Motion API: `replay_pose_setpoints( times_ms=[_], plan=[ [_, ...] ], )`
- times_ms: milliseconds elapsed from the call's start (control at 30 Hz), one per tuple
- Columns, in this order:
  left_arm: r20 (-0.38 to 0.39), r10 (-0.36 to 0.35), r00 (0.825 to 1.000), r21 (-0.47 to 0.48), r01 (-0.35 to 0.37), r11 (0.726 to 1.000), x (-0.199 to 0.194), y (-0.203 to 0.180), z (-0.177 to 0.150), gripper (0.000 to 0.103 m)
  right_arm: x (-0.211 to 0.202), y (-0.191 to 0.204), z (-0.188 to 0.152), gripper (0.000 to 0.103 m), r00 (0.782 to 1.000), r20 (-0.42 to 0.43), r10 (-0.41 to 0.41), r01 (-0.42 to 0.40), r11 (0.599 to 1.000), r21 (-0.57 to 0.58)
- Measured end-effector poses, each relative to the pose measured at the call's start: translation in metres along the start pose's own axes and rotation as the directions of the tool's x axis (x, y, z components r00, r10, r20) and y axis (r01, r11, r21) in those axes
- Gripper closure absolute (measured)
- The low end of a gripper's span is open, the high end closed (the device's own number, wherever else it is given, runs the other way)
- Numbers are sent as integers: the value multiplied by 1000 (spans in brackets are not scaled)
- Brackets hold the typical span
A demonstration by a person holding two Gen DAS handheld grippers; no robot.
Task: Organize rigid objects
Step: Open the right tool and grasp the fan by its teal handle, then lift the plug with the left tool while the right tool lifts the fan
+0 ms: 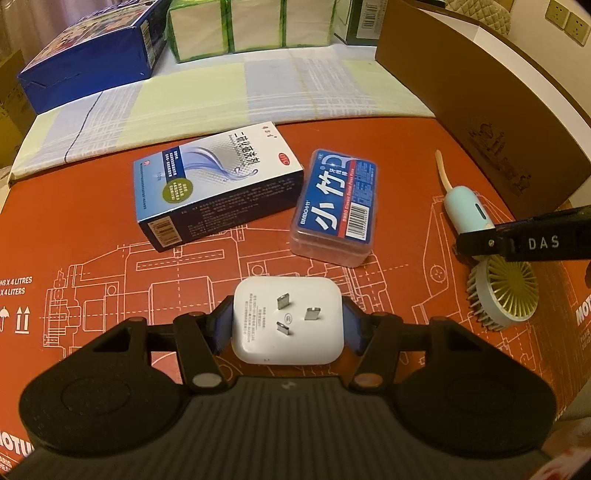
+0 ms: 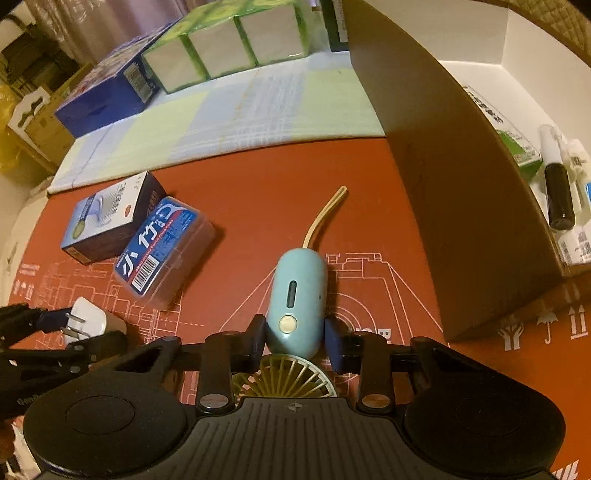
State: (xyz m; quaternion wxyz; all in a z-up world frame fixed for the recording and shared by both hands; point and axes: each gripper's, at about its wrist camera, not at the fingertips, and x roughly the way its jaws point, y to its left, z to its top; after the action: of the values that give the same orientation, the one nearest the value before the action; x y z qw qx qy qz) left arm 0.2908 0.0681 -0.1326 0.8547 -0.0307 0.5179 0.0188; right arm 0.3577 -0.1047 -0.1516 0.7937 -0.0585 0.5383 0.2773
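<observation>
My left gripper (image 1: 288, 325) is shut on a white plug adapter (image 1: 288, 319), prongs facing up, just above the red mat; it also shows in the right wrist view (image 2: 90, 321). My right gripper (image 2: 295, 338) has its fingers on both sides of the handle of a light blue handheld fan (image 2: 297, 295), which lies on the mat with its fan head under the gripper; the fan also shows in the left wrist view (image 1: 469, 214). A blue and white medicine box (image 1: 218, 184) and a clear floss-pick case (image 1: 334, 206) lie side by side ahead.
A brown cardboard box (image 2: 461, 206) stands at the right, with bottles and small packs inside (image 2: 559, 192). Tissue packs (image 1: 251, 26) and a dark blue box (image 1: 92, 59) stand at the back on a checked cloth (image 1: 221, 92). The red mat (image 1: 92, 206) covers the table.
</observation>
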Motion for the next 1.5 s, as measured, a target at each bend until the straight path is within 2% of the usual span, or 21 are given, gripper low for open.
replay_pose_setpoints(
  times_ms=[400, 967, 1500],
  plan=[
    [22, 3, 1000, -5, -3, 1000, -5, 0, 2, 48, -12, 7, -13, 73, 997, 72, 30, -26, 998, -57],
    [102, -19, 995, 22, 17, 1000, -29, -21, 14, 48, -50, 14, -21, 74, 976, 202, 81, -57, 991, -119],
    [151, -35, 988, 48, 28, 998, -54, -36, 28, 48, -77, 15, -18, 73, 960, 257, 109, -73, 986, -147]
  ],
)
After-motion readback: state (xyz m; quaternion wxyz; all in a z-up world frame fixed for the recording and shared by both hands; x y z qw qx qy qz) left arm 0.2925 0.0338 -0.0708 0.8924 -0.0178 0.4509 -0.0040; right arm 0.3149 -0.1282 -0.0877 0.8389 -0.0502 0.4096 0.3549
